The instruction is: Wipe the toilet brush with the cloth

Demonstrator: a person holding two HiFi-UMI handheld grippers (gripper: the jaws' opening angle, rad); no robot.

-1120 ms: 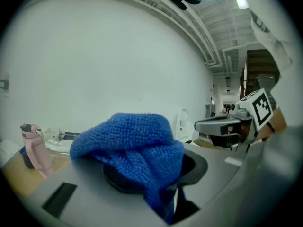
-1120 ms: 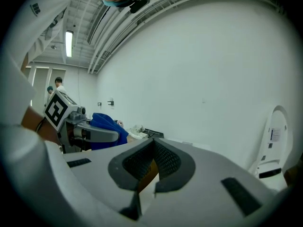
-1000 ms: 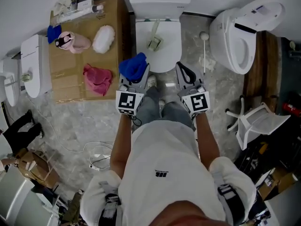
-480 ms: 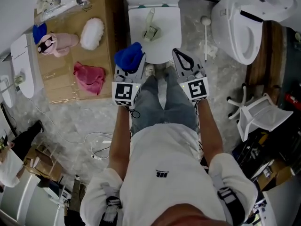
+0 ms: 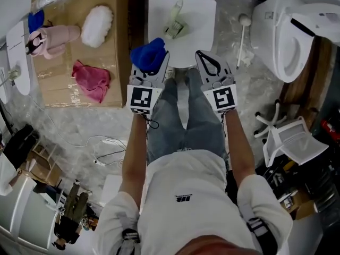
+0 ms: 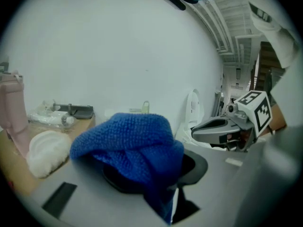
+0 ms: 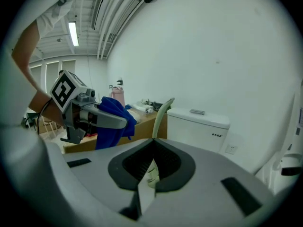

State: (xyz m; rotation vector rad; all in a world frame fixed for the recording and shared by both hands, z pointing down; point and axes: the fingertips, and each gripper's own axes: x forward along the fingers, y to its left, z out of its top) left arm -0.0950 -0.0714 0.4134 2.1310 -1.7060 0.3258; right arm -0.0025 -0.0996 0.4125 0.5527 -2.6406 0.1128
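A pale green toilet brush lies on the closed white toilet lid. In the right gripper view its handle rises just beyond my jaws. My left gripper is shut on a bunched blue cloth, which hangs over its tips at the lid's front left edge. The cloth hides most of the left gripper in its own view. My right gripper is beside it at the lid's front right, jaws shut with nothing between them. The right gripper shows its tips meeting.
A cardboard-topped stand at the left carries a pink cloth, a white fluffy pad and a pink bottle. A second toilet and a white ball-ended stick are at the right. A white stool and cables lie on the floor.
Both grippers have sunk side by side and drawn closer to the front of the toilet lid. The blue cloth stays in the left gripper.
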